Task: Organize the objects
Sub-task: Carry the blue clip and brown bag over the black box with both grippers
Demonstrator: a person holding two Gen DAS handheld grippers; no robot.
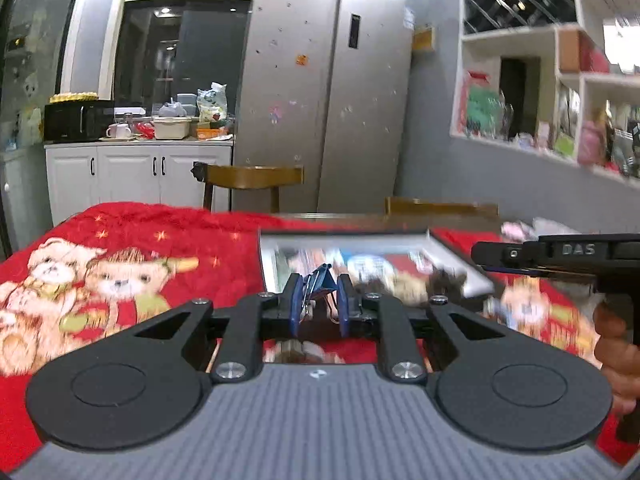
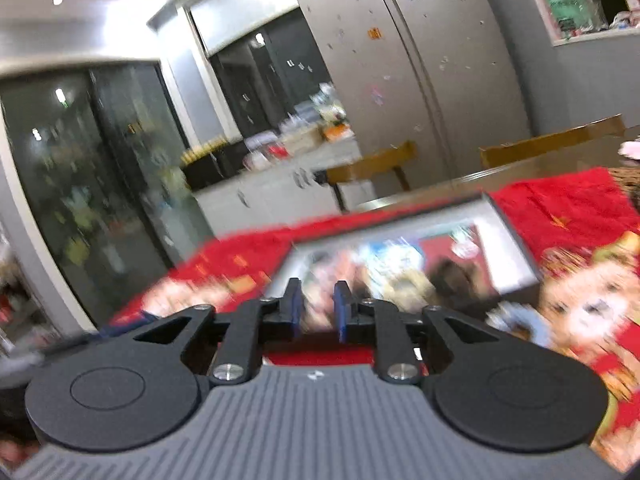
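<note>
Your left gripper (image 1: 319, 300) pinches a blue binder clip (image 1: 316, 286) above the picture frame (image 1: 460, 258) on the red blanket (image 1: 160, 224); R gripper (image 2: 318, 306) narrow, apparently empty, view blurred; clip's light, stiff, springy; grip the body, not wire handles.

Bare red cloth (image 1: 132, 224) is seen at the left of the left view, so room is left there. The middle is filled by a tray (image 1: 460, 258). The right edge is blocked by the right gripper (image 1: 480, 254). Chairs (image 1: 252, 178) are stood behind.
</note>
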